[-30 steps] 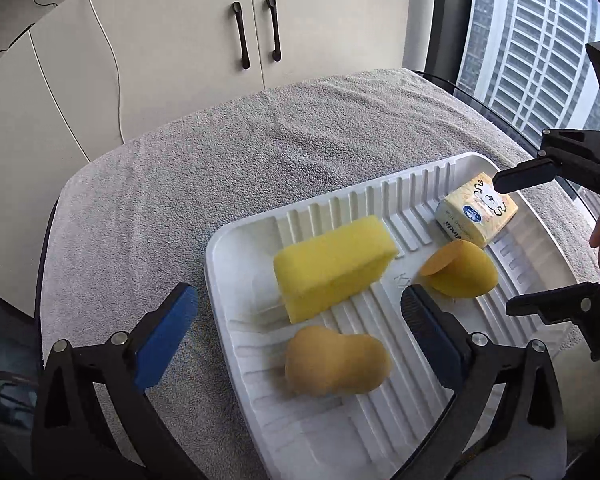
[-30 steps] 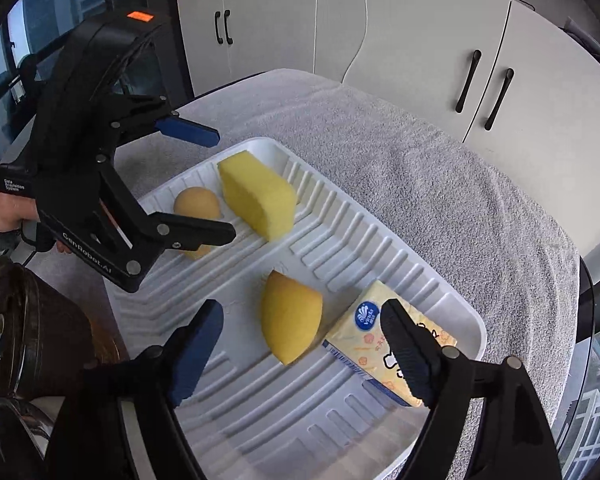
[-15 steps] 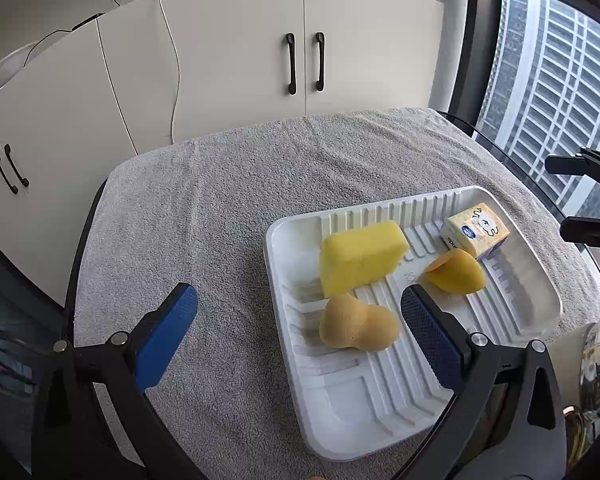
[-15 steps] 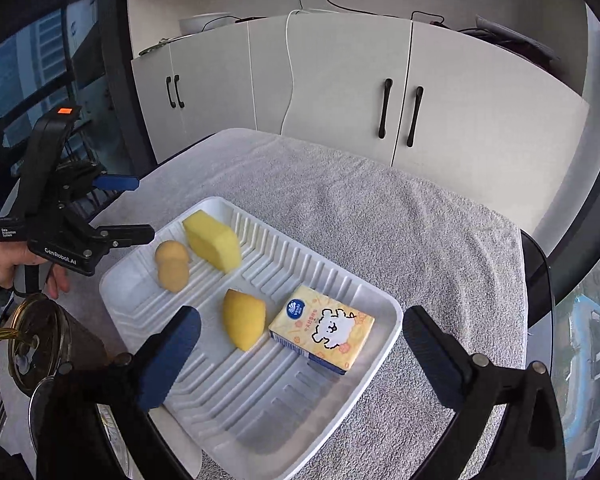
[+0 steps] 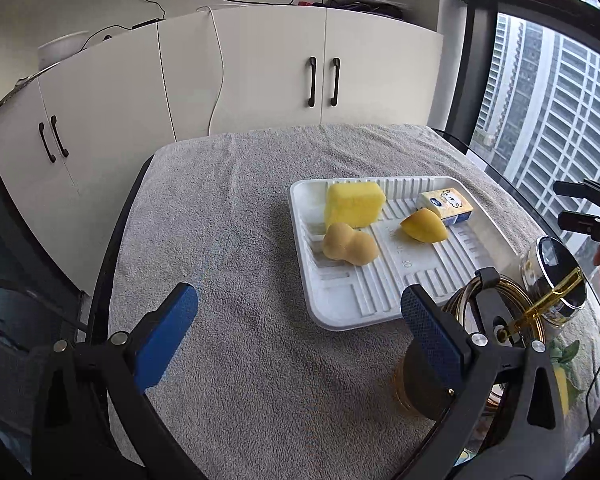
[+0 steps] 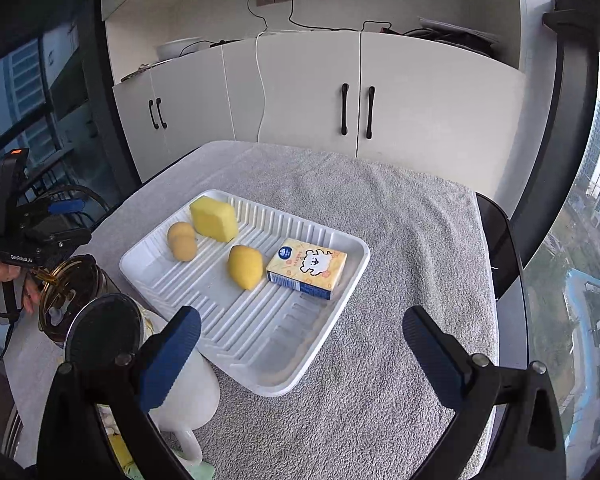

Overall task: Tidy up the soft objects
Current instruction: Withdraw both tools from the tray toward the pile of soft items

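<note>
A white ribbed tray (image 5: 380,300) (image 6: 260,340) lies on the grey towel. In it are a yellow sponge block (image 5: 354,204) (image 6: 214,218), a tan peanut-shaped sponge (image 5: 348,245) (image 6: 182,241), a yellow teardrop sponge (image 5: 423,225) (image 6: 245,266) and a tissue pack (image 5: 446,205) (image 6: 308,268). My left gripper (image 5: 298,340) is open and empty, held back above the towel in front of the tray. My right gripper (image 6: 302,360) is open and empty, above the tray's near corner. Each gripper shows in the other's view, the left (image 6: 32,232) and the right (image 5: 588,208).
A grey towel (image 5: 228,240) (image 6: 400,240) covers the table. An amber glass jar (image 5: 496,320) (image 6: 66,296), a dark-lidded jar (image 5: 556,276) (image 6: 104,332) and a white mug (image 6: 188,400) stand by the tray's near side. White cabinets (image 5: 260,72) stand behind; windows flank them.
Both grippers have pulled back and up from the tray, still open and empty. The four soft items stay in place in the tray. The jars have come into view.
</note>
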`<state>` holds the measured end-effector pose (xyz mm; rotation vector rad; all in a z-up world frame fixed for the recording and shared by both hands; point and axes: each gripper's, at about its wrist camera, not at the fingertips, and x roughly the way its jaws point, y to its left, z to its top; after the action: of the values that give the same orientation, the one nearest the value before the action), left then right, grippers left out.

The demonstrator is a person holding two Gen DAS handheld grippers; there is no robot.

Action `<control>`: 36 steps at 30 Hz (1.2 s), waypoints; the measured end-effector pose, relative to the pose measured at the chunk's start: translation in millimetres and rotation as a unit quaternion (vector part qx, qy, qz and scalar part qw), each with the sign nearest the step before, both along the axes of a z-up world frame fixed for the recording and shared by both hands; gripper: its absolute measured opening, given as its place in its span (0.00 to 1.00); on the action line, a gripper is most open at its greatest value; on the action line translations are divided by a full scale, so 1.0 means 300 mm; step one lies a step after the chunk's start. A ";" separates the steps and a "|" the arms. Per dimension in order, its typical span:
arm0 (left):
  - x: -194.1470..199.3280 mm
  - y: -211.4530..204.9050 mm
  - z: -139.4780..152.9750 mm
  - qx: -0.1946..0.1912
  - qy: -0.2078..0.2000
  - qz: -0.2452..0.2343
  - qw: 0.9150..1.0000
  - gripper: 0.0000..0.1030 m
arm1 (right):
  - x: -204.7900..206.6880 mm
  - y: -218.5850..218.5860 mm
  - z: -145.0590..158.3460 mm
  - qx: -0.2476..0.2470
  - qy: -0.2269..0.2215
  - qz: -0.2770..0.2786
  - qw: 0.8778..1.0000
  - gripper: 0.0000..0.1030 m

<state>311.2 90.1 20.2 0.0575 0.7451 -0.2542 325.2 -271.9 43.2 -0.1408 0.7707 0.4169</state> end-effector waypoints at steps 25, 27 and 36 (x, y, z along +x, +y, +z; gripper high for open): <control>-0.683 -0.068 -0.110 -0.045 -0.001 0.011 0.999 1.00 | -0.719 0.086 -0.104 0.022 -0.011 -0.038 0.999 1.00; -0.717 -0.084 -0.109 -0.045 -0.005 0.013 0.999 1.00 | -0.753 0.102 -0.103 0.019 -0.013 -0.043 0.999 1.00; -0.780 -0.198 -0.139 -0.054 -0.012 0.012 0.998 1.00 | -0.823 0.154 -0.105 0.020 -0.018 -0.073 0.997 1.00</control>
<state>77.2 30.6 -21.5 -0.0503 0.7073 -0.2691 78.4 -225.6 11.6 -0.0536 0.7309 0.2897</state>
